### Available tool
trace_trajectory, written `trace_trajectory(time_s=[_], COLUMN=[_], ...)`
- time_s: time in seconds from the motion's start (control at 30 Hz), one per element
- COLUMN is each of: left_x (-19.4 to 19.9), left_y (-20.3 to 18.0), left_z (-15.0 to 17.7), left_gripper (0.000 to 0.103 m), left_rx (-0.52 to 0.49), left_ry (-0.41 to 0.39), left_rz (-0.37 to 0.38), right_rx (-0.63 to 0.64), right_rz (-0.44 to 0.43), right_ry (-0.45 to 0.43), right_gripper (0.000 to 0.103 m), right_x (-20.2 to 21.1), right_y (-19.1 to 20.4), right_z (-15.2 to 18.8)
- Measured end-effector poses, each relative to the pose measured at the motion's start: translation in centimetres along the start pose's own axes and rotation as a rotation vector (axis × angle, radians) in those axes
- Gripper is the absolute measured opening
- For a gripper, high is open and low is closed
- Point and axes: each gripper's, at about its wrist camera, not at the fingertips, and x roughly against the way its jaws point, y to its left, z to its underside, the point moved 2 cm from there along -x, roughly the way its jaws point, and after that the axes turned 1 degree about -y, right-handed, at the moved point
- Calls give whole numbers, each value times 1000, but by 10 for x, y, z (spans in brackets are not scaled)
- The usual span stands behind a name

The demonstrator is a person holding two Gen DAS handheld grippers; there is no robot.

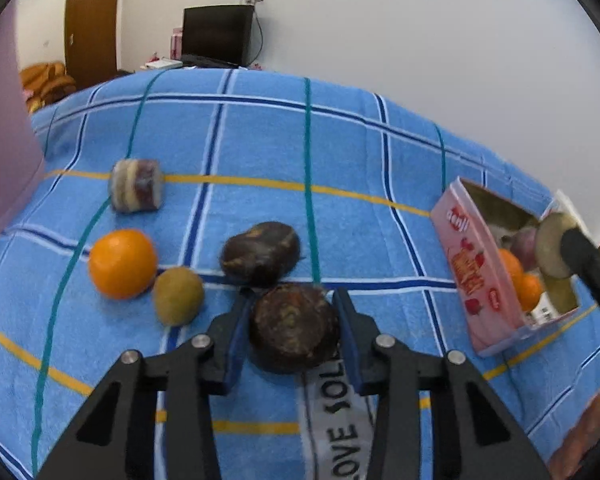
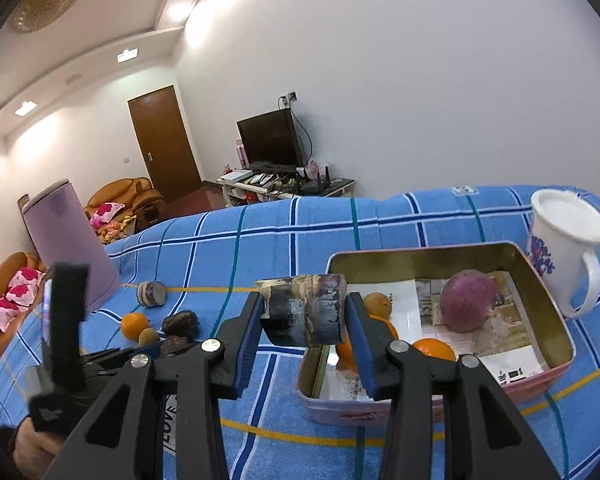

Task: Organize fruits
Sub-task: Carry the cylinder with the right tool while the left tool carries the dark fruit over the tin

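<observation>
My left gripper [image 1: 293, 295] is shut on a dark brown round fruit [image 1: 294, 330] that rests on the blue checked cloth [image 1: 260, 140]. Just beyond it lie a second dark fruit [image 1: 260, 253], a brown-green kiwi [image 1: 178, 295], an orange [image 1: 122, 263] and a cut striped cylinder piece [image 1: 136, 191]. My right gripper [image 2: 305, 302] is shut on a dark cylindrical piece [image 2: 306, 310], held in the air over the near left edge of the pink tin box [image 2: 420, 250]. Inside the box are a purple round fruit [image 2: 468, 300], oranges [image 2: 434, 348] and a small brown fruit [image 2: 377, 304].
A white mug [image 2: 566, 240] stands right behind the box's far right corner. A tall lilac container [image 2: 68, 236] stands at the cloth's left edge. A printed fabric label [image 1: 336, 420] lies under my left gripper. Beyond the table are a TV stand, a door and sofas.
</observation>
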Motion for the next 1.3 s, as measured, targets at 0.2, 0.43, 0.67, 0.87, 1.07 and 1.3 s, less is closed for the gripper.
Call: trace_trajectory(time_s=[0.2, 0.43, 0.67, 0.87, 1.07, 1.3], left_x=[31, 68, 62, 64, 65, 65], left_y=[16, 12, -4, -34, -64, -107], left_z=[-1, -3, -1, -2, -5, -6], left_gripper=[42, 42, 42, 42, 42, 42], left_rx=[16, -23, -49, -103, -139, -207], left_ry=[-148, -343, -321, -329, -336, -355], left_rz=[11, -50, -58, -47, -11, 30], right_rx=[75, 108, 158, 163, 144, 120], right_rz=[16, 44, 80, 96, 126, 123], right_ry=[-52, -81, -79, -81, -76, -102], right_gripper=[43, 44, 44, 44, 44, 44], right_x=[7, 12, 10, 9, 11, 26], right_y=[16, 21, 26, 17, -11, -46], right_z=[1, 2, 4, 0, -1, -5])
